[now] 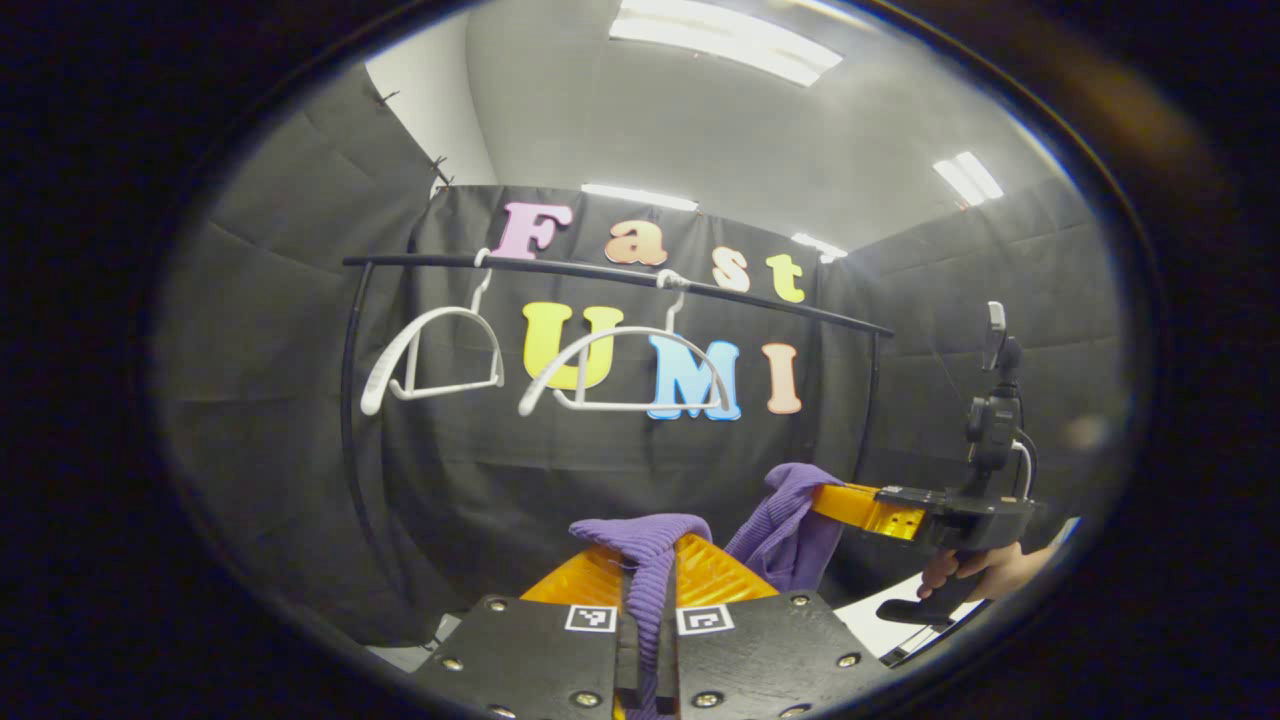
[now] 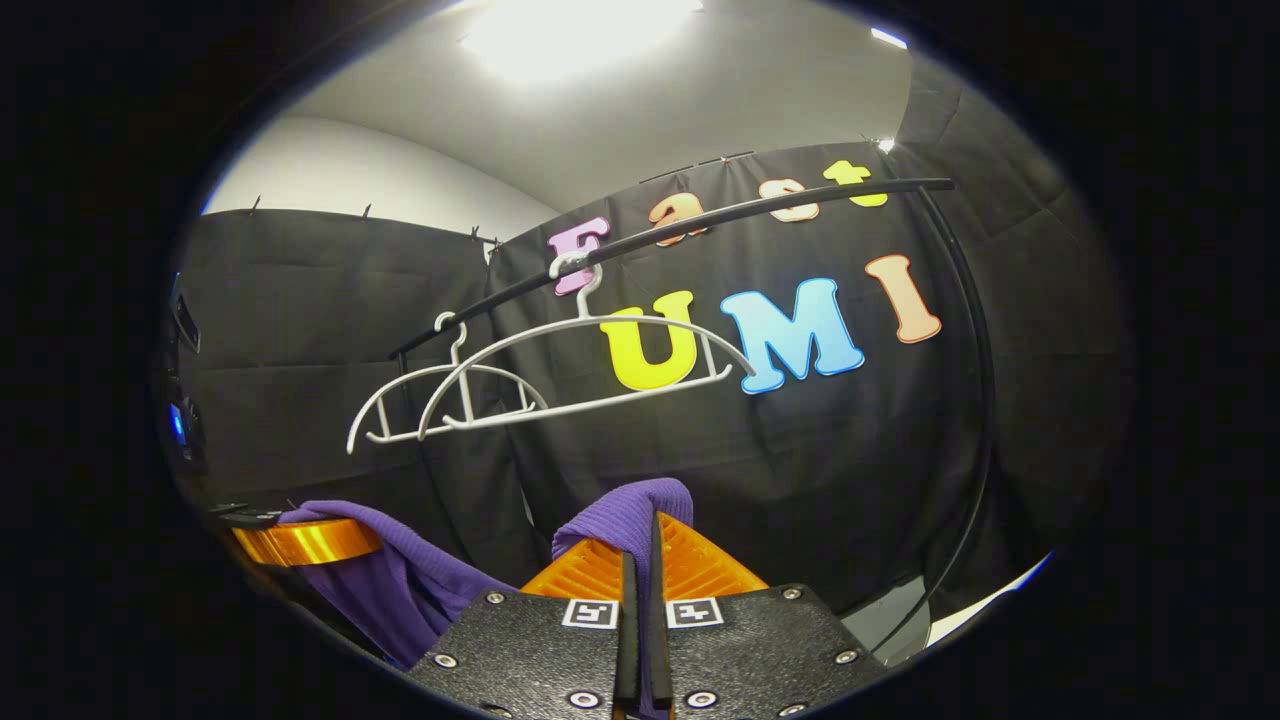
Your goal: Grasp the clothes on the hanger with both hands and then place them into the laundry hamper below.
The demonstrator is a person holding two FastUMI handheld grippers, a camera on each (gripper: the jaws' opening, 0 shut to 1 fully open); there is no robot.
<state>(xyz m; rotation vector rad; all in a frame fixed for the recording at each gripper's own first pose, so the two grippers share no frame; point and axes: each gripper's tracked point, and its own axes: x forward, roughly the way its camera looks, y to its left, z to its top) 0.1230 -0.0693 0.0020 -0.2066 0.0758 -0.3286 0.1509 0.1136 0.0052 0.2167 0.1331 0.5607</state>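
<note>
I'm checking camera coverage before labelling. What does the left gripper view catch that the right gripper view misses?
Left gripper view alone: the hand holding the right gripper, and the camera mast above it. Right gripper view alone: the left gripper's orange finger from the side, and the rail's curved upright. Both: two bare white hangers on the rail, and purple knit garment pinched between each view's own fingers.

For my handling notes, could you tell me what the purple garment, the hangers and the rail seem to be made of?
Purple garment: ribbed knit, soft and matte, likely wool or acrylic. Hangers: white, smooth moulded shapes, probably plastic. Rail: thin black tube with a slight sheen, perhaps painted metal.
</note>
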